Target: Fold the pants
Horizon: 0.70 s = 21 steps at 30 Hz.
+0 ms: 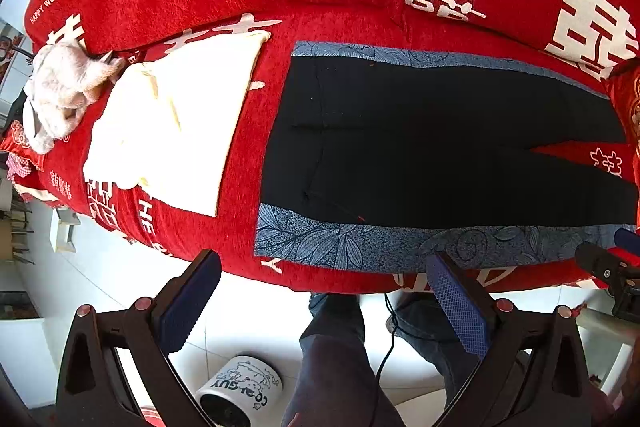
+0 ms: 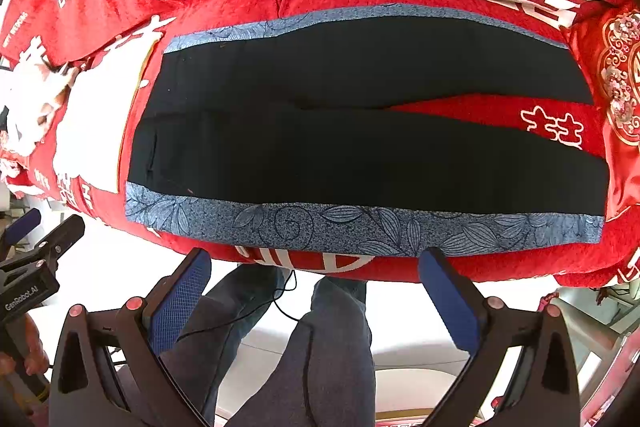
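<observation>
Black pants [image 1: 420, 143] with blue leaf-patterned side bands lie flat on a red sofa cover [image 1: 248, 131], waist to the left, legs running right and slightly spread. They fill the middle of the right wrist view too, pants [image 2: 340, 131]. My left gripper [image 1: 324, 263] hangs open just off the sofa's front edge, below the near blue band, holding nothing. My right gripper [image 2: 314, 259] is open as well, in front of the near blue band [image 2: 360, 227], with nothing between its fingers. Each gripper's body shows at the other view's edge.
A folded cream cloth [image 1: 172, 123] lies left of the pants, with a pale plush toy [image 1: 60, 91] beyond it. Red cushions [image 1: 580, 7] line the back; an embroidered cushion [image 2: 620, 79] sits at the right. Below are a person's jeans-clad legs [image 1: 336, 359], a cable, a white printed pot [image 1: 240, 391] and white floor.
</observation>
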Each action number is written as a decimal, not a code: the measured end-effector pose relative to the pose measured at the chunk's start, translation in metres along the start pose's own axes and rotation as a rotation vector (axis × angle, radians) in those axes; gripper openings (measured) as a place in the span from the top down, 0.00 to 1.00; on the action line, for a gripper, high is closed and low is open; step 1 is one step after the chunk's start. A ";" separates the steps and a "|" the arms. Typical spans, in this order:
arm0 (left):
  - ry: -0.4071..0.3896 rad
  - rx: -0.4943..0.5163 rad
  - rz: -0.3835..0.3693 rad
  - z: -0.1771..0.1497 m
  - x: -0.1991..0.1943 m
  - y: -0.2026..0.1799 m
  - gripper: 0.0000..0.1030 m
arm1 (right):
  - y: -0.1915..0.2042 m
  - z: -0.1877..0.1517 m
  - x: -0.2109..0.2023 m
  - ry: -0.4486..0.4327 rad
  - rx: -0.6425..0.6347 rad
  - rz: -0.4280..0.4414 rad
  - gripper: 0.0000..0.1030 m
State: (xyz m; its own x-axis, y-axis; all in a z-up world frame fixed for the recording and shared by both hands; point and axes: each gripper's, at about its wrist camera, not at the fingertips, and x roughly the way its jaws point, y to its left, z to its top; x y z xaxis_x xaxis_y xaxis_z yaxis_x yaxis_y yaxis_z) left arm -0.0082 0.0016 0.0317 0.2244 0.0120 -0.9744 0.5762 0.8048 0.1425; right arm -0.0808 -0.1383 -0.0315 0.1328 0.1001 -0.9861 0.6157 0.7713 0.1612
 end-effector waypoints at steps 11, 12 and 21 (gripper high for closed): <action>-0.008 -0.016 0.002 -0.006 -0.006 -0.006 0.00 | -0.002 0.001 -0.006 -0.017 -0.001 -0.002 0.00; -0.009 -0.016 0.003 -0.006 -0.006 -0.006 0.00 | -0.002 0.001 -0.006 -0.019 -0.002 -0.002 0.00; -0.012 -0.020 0.011 -0.007 -0.011 -0.013 0.00 | -0.006 0.003 -0.011 -0.032 -0.010 -0.002 0.00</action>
State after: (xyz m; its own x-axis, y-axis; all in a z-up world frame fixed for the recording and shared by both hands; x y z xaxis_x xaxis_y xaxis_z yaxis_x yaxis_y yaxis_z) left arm -0.0232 -0.0046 0.0391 0.2399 0.0136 -0.9707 0.5582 0.8161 0.1494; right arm -0.0835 -0.1455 -0.0216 0.1564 0.0783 -0.9846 0.6080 0.7780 0.1584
